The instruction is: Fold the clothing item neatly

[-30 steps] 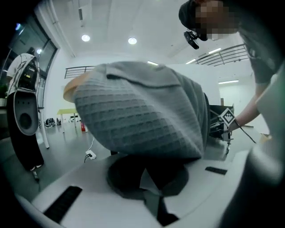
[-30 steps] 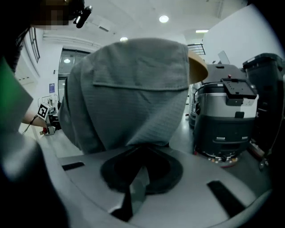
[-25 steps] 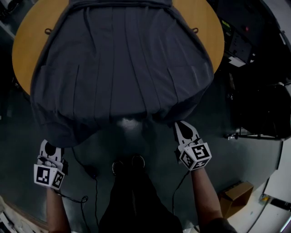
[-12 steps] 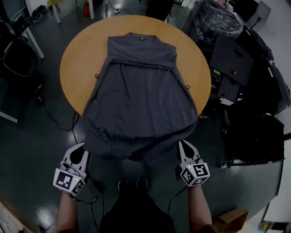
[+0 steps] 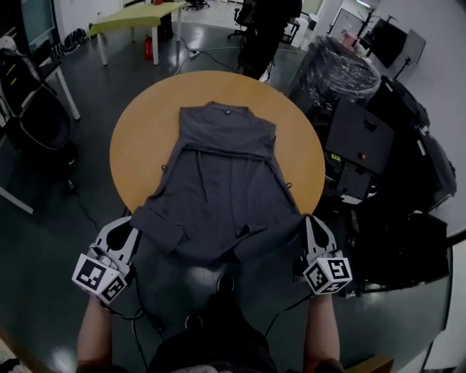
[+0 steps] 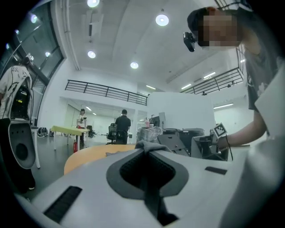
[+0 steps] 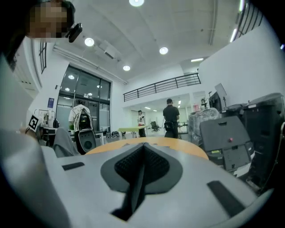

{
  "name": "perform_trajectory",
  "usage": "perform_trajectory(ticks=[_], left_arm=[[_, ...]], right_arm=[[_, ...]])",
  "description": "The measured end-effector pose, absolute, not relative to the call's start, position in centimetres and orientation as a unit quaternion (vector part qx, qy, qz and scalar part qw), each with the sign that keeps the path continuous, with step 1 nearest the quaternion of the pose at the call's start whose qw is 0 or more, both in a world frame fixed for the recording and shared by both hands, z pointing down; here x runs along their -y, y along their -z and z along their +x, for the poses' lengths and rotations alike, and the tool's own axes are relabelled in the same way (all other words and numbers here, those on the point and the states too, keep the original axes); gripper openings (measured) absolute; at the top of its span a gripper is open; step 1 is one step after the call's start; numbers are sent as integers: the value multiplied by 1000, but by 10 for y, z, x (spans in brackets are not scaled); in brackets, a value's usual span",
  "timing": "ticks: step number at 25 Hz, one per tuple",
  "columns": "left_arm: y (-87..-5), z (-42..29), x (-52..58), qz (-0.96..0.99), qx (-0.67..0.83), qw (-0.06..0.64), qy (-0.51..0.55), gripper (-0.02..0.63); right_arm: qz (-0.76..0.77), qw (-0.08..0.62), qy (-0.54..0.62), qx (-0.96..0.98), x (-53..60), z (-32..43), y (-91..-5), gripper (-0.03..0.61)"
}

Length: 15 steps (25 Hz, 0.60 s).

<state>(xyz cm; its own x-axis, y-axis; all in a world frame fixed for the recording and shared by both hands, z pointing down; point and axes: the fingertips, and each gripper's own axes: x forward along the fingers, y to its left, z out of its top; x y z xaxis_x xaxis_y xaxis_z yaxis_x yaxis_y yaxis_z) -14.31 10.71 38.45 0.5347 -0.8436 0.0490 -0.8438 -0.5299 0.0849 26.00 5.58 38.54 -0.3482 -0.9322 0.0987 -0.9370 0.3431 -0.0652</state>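
A dark grey sleeveless garment point(image 5: 218, 182) lies lengthwise on the round orange table point(image 5: 138, 153), neckline at the far side. Its near hem is lifted off the table's near edge and stretched between my two grippers. My left gripper point(image 5: 133, 222) is shut on the hem's left corner, and a fold of grey cloth point(image 6: 149, 144) bunches at its fingertips in the left gripper view. My right gripper point(image 5: 309, 221) is shut on the right corner. In the right gripper view its jaws point(image 7: 143, 146) are pressed together, pointing level over the tabletop point(image 7: 178, 143).
Black equipment cases point(image 5: 360, 138) and a plastic-wrapped bundle point(image 5: 342, 69) crowd the table's right side. A chair point(image 5: 36, 109) stands at the left, a green table point(image 5: 138, 14) far behind. Cables run on the floor by my feet point(image 5: 218, 284). People point(image 6: 122, 127) stand in the distance.
Both grippers have risen with the hem, which earlier hung below the table's near edge. The hem is now spread wide and held at about table height.
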Motion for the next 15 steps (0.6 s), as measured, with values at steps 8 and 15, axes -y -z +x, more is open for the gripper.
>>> perform_trajectory(ticks=[8, 15], left_arm=[[-352, -137, 39, 839, 542, 55, -6, 12], [-327, -117, 176, 822, 566, 65, -3, 12]], right_arm=[[553, 4, -53, 832, 70, 304, -343, -5], [523, 35, -36, 851, 205, 306, -321, -5]])
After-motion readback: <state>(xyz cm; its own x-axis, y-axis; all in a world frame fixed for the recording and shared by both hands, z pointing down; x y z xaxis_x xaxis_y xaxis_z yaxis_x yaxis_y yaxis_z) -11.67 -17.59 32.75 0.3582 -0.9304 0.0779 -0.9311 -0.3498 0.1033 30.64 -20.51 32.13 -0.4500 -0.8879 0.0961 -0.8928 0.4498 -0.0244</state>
